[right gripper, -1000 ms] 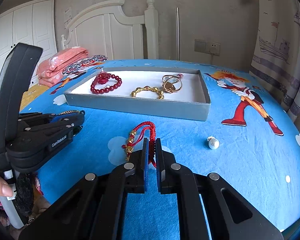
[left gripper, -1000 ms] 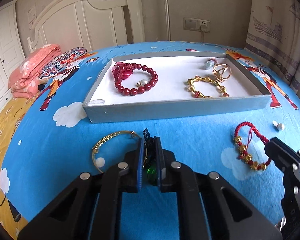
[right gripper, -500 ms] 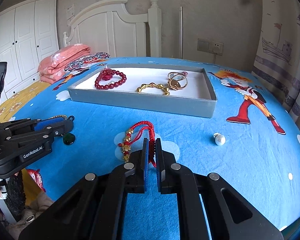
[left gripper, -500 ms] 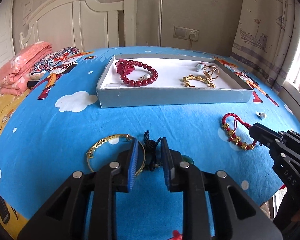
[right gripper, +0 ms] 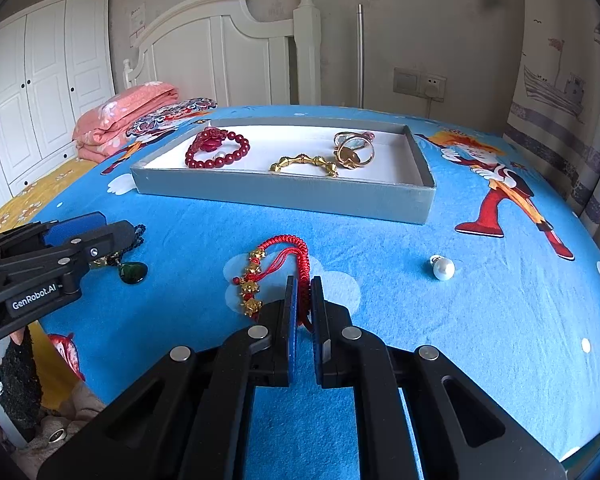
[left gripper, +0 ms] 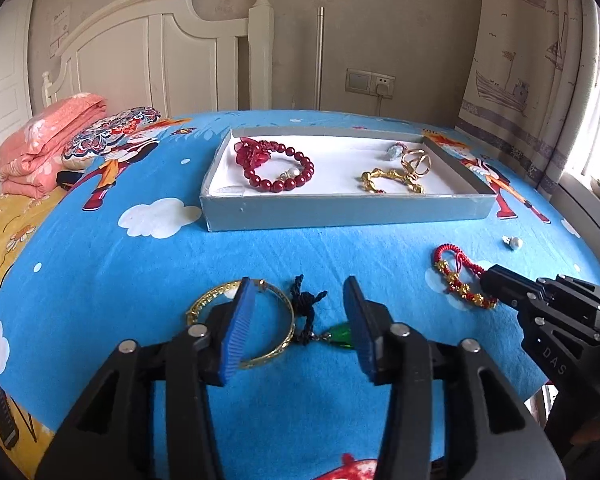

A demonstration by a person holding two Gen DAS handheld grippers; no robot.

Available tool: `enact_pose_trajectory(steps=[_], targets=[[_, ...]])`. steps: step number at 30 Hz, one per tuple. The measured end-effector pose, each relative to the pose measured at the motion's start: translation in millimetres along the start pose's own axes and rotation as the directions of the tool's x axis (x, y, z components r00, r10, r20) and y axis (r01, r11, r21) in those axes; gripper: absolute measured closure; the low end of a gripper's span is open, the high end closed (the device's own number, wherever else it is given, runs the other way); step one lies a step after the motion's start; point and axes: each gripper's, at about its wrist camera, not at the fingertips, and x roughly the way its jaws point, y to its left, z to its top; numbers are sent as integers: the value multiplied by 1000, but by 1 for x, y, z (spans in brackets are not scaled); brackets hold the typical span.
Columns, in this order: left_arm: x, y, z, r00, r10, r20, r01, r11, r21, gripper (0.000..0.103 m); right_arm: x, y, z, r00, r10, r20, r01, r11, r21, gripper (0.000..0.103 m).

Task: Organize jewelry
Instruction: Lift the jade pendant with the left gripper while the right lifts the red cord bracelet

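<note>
Counted four pieces loose on the blue cartoon bedsheet: one gold bangle, one black cord with a green pendant, one red braided bracelet with gold charms and one pearl earring. The grey tray held one red bead bracelet, one gold link bracelet, a gold ring or two tangled together, plus something small and pale I couldn't make out. Left gripper was spread wide over the cord and bangle, gripping nothing. Right gripper was pinched on the red bracelet's cord. White headboard, pink folded blanket, wall socket behind. Bangle was partly hidden by a finger.
</note>
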Motion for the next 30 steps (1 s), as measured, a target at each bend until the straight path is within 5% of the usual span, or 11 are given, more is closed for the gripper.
enact_pose_trajectory(steps=[6, 12, 22, 30], targets=[[-5, -2, 2, 998, -57, 19, 57, 998, 3, 69, 0, 0, 0, 1000, 5, 1, -5, 1000, 2, 95], [12, -13, 0, 996, -82, -31, 83, 996, 31, 69, 0, -1, 0, 1000, 5, 3, -5, 1000, 7, 95], [14, 4, -7, 998, -36, -57, 36, 999, -9, 69, 0, -2, 0, 1000, 6, 2, -6, 1000, 14, 95], [21, -13, -4, 999, -2, -53, 5, 998, 62, 75, 0, -3, 0, 1000, 4, 5, -4, 1000, 9, 95]])
